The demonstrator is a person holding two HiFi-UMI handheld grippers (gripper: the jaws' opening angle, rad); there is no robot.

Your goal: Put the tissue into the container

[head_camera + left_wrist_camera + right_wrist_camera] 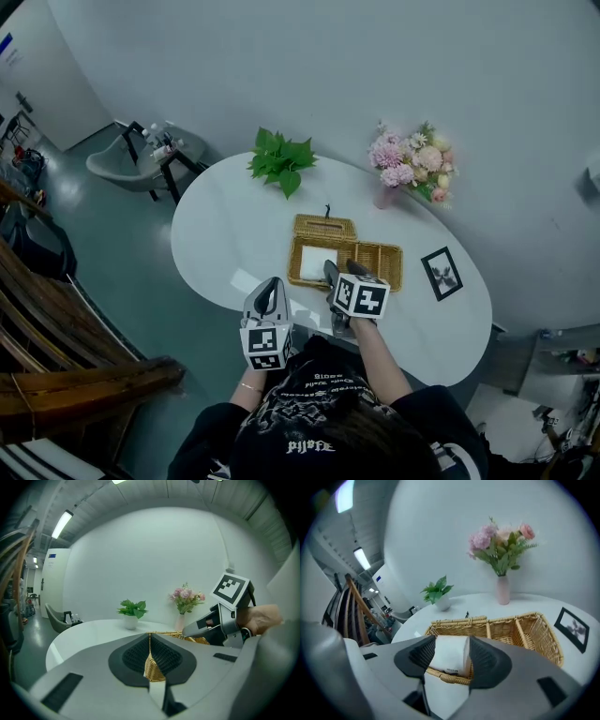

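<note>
I see tissue (451,660): white folded pack, dark print on near edge | lying in left compartment of wicker basket (506,619) on white table (225,234) | right gripper (450,644): jaws wide, flanking it, pads not pressing | left gripper (150,654): jaws closed together, nothing held

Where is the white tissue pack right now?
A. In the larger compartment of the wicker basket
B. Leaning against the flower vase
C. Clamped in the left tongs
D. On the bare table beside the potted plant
A: the head view shows the tissue pack lying inside the larger compartment of the wicker basket, and the right gripper view shows the right tongs standing open around it.
</note>
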